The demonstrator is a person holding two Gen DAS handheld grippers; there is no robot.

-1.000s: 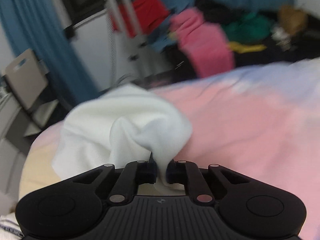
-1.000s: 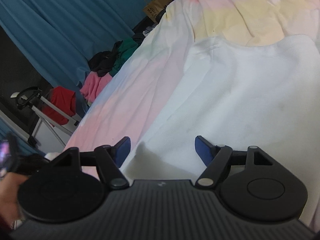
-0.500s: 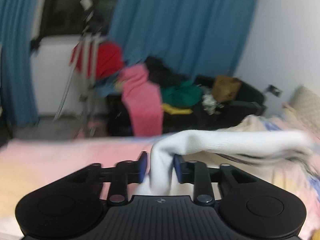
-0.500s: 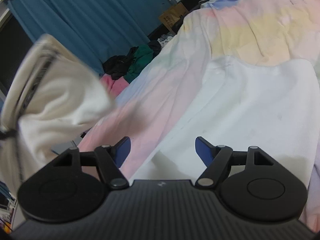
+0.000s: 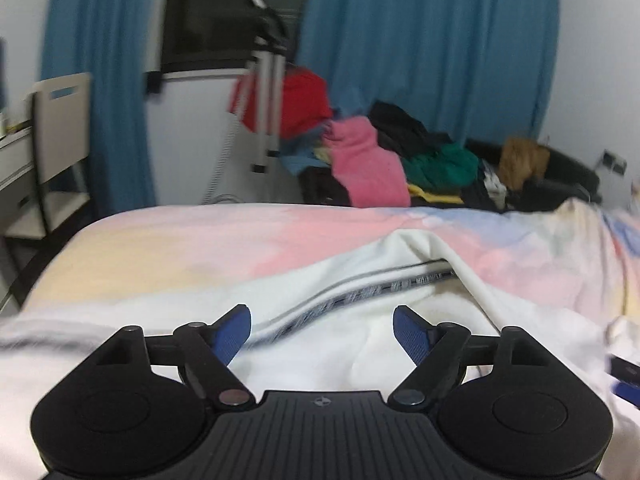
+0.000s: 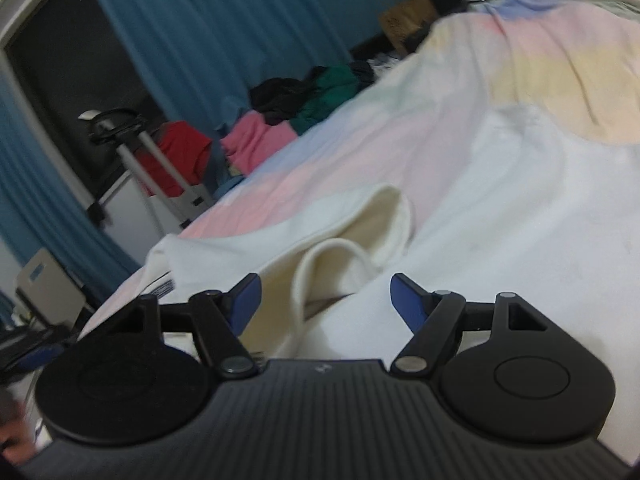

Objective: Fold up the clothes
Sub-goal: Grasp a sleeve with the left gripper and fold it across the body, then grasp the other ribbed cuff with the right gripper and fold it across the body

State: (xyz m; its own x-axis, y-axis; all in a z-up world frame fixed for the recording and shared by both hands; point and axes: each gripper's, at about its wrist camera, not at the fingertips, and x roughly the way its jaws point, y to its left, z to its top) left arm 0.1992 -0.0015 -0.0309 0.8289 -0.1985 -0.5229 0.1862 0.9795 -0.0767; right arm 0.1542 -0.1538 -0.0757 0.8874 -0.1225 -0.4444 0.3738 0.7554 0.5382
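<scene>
A cream-white garment (image 5: 360, 320) with a dark striped band lies rumpled on the pastel bedspread (image 5: 200, 240), one flap folded over. My left gripper (image 5: 322, 326) hovers just above it, jaws opening, nothing between the blue pads (image 5: 236, 330). In the right wrist view the same garment (image 6: 352, 240) shows a curled cuff or hem loop, beside a flat white cloth (image 6: 520, 220) spread on the bed. My right gripper (image 6: 324, 300) stands open over the garment's edge, its pads clear of the fabric.
Beyond the bed's far edge a pile of clothes (image 5: 372, 160) in pink, red, green and black sits before blue curtains (image 5: 420, 60). A tripod-like stand (image 5: 266, 100) and a chair (image 5: 56, 132) stand at left. A hand (image 6: 12, 440) shows at the lower left.
The left gripper swung across with the white garment pinched, then let it go; the garment now lies on the bed. The right gripper stayed open and rolled somewhat.
</scene>
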